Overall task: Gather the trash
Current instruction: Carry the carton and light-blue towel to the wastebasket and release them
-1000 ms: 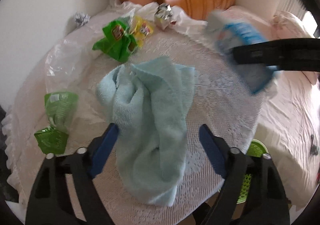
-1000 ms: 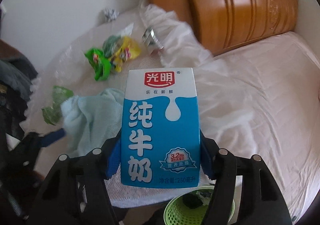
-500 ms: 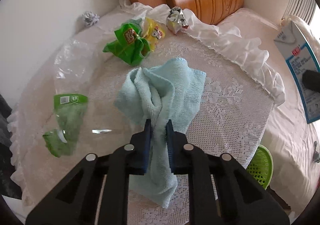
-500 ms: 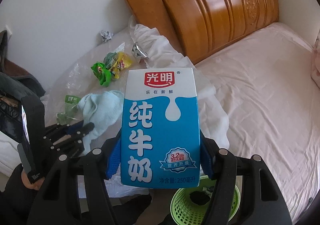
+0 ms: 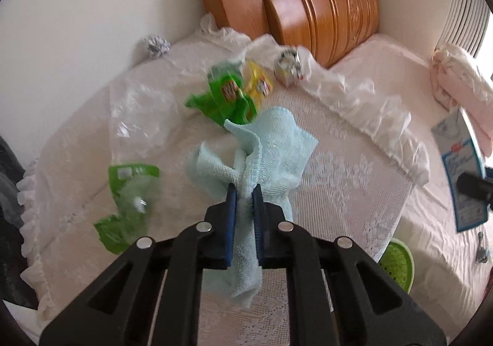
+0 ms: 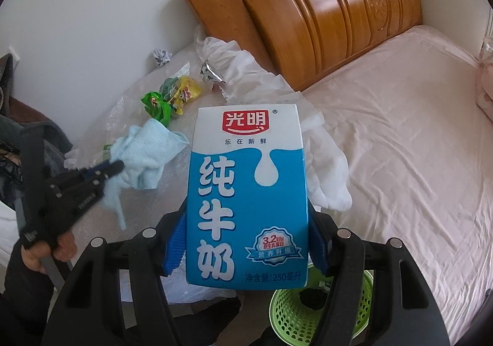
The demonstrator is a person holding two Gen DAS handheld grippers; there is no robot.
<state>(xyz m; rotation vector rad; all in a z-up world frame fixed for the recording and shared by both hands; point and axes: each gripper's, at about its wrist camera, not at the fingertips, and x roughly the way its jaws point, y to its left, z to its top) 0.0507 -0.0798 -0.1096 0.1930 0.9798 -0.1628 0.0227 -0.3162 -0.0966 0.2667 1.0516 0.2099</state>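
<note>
My left gripper (image 5: pixel 244 192) is shut on a light blue cloth (image 5: pixel 271 155), which hangs lifted above the lace-covered round table (image 5: pixel 354 179). From the right wrist view the same cloth (image 6: pixel 148 149) dangles from the left gripper (image 6: pixel 118 165), held by a person's hand (image 6: pixel 58 247). My right gripper (image 6: pixel 246 253) is shut on a blue and white milk carton (image 6: pixel 246 198), held upright above a green basket (image 6: pixel 311 312). The carton (image 5: pixel 459 173) also shows at the right edge of the left wrist view.
On the table lie a green and yellow snack wrapper (image 5: pixel 234 93), a crushed green-labelled bottle (image 5: pixel 129 201), a clear plastic bag (image 5: pixel 138 112), a foil wrapper (image 5: pixel 288 66) and a paper ball (image 5: pixel 157 44). A wooden headboard (image 6: pixel 323 7) and pink bed (image 6: pixel 400 130) stand right.
The left gripper closed on the blue cloth and lifted it off the table. The right gripper carried the milk carton rightward, away from the table and over the green basket.
</note>
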